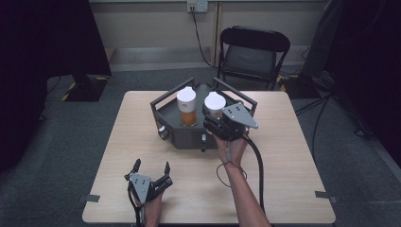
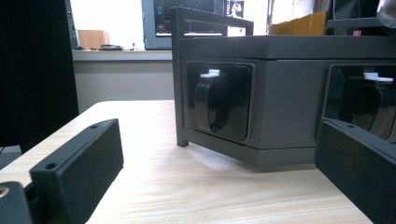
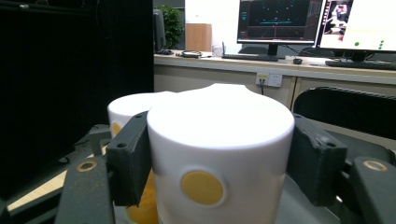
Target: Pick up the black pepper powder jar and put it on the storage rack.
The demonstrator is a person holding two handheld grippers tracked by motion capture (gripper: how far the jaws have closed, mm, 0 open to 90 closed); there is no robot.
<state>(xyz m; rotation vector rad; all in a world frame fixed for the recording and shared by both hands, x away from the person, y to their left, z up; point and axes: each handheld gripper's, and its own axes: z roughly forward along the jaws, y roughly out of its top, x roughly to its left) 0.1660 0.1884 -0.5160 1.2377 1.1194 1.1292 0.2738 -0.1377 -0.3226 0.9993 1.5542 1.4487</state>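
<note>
1. Your left gripper (image 1: 152, 169) rests at the near left of the table (image 1: 293, 189), jaws spread wide with nothing between them, well apart from the cups.
2. Your right gripper (image 1: 215, 119) is clamped on the right cup (image 3: 219, 163). The cup stands upright, long axis vertical, in the dark tray (image 1: 182, 135) at table centre.
3. The held cup is white with a white lid and a yellow dot.
4. The second cup (image 1: 187, 106) stands just left of it, so lift straight up.
</note>
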